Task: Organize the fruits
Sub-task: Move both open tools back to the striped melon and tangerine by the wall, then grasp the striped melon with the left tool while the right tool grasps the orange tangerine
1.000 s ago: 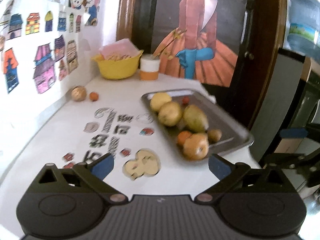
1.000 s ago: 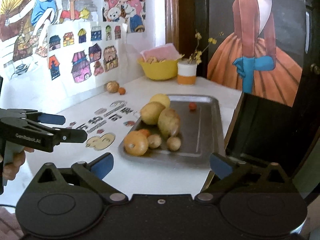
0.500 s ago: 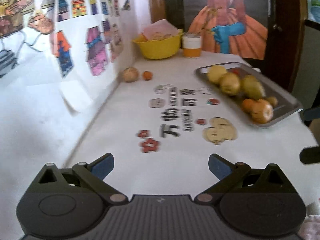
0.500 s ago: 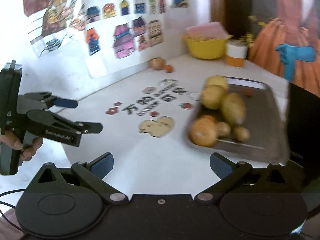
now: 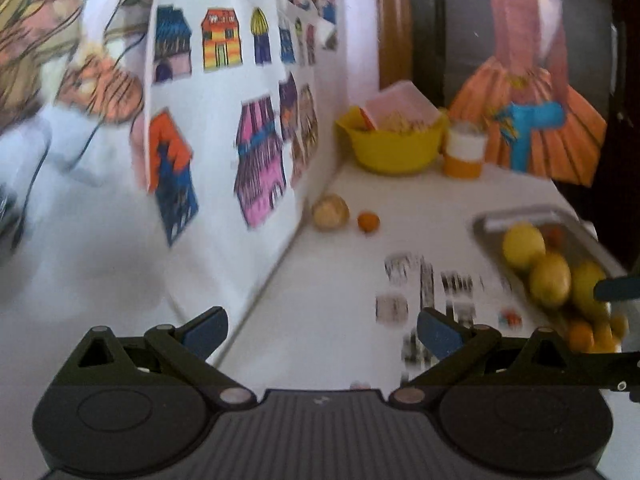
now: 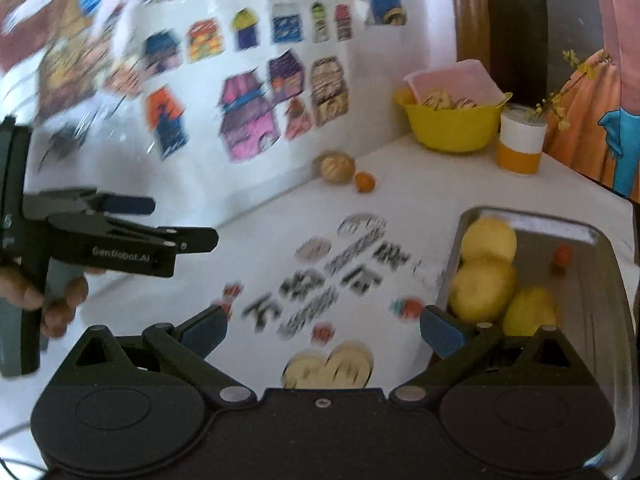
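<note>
On left tool (image 6: 180,222) (jaws apart): "GenRobot.AI".

Black hand-held gripper (image 6: 322,332) with blue pads (image 6: 440,334), silver screws.

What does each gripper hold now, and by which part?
Nothing is held. The left gripper and the right gripper are both open, with only white table between their fingers.

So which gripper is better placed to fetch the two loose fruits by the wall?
Probably left: the left gripper, open and empty, faces the tan fruit and small orange fruit; the right gripper hangs beside the tray.
</note>
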`<control>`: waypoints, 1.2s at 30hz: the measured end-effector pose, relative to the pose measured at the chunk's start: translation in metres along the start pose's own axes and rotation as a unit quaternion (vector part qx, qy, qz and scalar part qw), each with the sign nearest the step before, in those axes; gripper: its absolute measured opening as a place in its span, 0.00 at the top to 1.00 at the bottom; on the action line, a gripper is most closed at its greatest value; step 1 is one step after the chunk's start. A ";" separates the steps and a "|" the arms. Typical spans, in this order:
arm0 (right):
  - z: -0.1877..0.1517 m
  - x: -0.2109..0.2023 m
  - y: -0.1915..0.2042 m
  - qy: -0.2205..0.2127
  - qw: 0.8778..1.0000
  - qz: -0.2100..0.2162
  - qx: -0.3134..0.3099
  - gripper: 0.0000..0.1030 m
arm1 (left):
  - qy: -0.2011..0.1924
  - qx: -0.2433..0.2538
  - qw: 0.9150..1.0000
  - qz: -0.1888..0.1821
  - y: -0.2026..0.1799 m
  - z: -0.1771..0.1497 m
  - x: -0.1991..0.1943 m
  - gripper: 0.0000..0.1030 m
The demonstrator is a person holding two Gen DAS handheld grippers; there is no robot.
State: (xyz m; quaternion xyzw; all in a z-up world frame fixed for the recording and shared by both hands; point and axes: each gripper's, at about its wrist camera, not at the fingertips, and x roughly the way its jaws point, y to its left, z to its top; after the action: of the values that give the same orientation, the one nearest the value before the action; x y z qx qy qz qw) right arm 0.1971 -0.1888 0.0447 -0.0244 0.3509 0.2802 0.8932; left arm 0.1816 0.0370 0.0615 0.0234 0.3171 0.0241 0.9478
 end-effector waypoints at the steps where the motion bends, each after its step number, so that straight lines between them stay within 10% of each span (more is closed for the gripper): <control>1: 0.008 0.003 -0.005 -0.002 1.000 0.002 -0.002 0.01 | -0.005 -0.004 1.000 0.002 0.000 0.008 0.005 0.00; 17: 0.092 0.136 -0.050 0.039 0.989 0.055 -0.135 0.01 | 0.026 -0.119 0.992 -0.028 -0.005 0.078 0.159 0.01; 27: 0.115 0.201 -0.093 0.068 0.996 0.052 -0.025 0.04 | 0.044 -0.058 0.995 0.068 -0.037 0.091 0.208 0.06; 36: 0.127 0.228 -0.078 0.073 0.993 0.046 -0.080 0.17 | 0.056 -0.042 0.994 0.083 -0.042 0.094 0.231 0.27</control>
State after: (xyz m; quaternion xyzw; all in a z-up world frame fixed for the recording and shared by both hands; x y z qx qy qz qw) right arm 0.4508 -0.1139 -0.0176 -0.1000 0.3921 0.3454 0.8467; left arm 0.4238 0.0064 -0.0044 0.0083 0.3656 0.1178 0.9232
